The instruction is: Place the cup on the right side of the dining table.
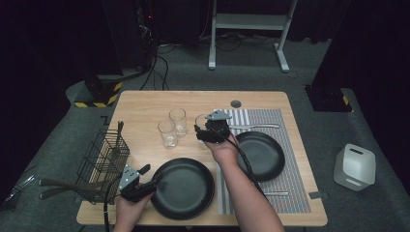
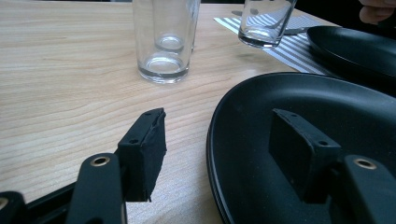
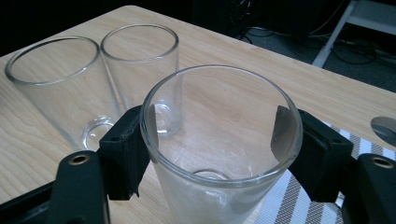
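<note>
My right gripper [image 1: 199, 129] is shut on a clear drinking glass [image 1: 200, 121] at the left edge of the striped placemat [image 1: 290, 145]. In the right gripper view both pads press the sides of the glass [image 3: 219, 154] just below its rim. My left gripper [image 1: 151, 176] is open at the near black plate [image 1: 183, 187]. In the left gripper view one jaw hangs over the wood and the other over the plate [image 2: 289, 93], so the rim lies between them untouched. Two more empty glasses [image 1: 178, 121] [image 1: 168, 133] stand together left of the held one.
A second black plate [image 1: 261, 154] lies on the placemat, with cutlery [image 1: 254, 126] behind it and another piece [image 1: 275, 193] near the front. A wire basket [image 1: 104, 159] holding utensils stands at the table's left edge. A white box [image 1: 354, 166] sits on the floor to the right.
</note>
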`<state>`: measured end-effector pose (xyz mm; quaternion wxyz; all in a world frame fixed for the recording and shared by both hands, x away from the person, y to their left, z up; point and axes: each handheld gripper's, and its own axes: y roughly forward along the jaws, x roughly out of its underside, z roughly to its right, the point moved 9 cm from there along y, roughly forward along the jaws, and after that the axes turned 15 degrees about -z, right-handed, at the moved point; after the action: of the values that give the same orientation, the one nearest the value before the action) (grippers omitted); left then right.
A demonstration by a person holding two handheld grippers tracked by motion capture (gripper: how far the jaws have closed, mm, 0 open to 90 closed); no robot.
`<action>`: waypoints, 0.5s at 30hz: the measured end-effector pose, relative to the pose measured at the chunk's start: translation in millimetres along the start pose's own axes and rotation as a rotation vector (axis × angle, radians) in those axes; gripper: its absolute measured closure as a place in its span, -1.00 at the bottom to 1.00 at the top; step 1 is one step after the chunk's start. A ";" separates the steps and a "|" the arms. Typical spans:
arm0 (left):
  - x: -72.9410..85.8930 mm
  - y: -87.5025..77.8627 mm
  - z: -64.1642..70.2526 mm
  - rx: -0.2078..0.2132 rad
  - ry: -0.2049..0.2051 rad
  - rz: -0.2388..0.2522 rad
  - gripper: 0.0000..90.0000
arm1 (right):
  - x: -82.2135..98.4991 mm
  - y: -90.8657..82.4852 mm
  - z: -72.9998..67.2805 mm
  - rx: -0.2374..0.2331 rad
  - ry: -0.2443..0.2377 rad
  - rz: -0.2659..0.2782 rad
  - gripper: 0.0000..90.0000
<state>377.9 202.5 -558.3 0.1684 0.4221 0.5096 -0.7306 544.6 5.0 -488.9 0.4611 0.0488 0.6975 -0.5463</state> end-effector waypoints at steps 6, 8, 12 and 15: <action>-0.1 -0.2 -0.1 0.000 0.001 0.002 -0.18 | 0.1 -1.4 10.9 0.019 0.013 0.002 -0.36; 0.0 -0.2 0.2 0.003 -0.003 0.002 -0.18 | 0.6 -1.9 15.5 0.026 0.023 0.000 -0.36; -0.1 -0.1 0.2 0.004 -0.003 0.002 -0.18 | 1.9 -1.9 24.0 0.042 0.034 -0.007 -0.36; -0.2 -0.1 0.5 0.007 -0.008 0.004 -0.18 | 3.1 -2.1 30.6 0.052 0.040 -0.012 -0.36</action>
<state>377.7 202.0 -558.0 0.1706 0.4207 0.5054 -0.7338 559.7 -21.9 -488.9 0.4422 0.0676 0.6926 -0.5659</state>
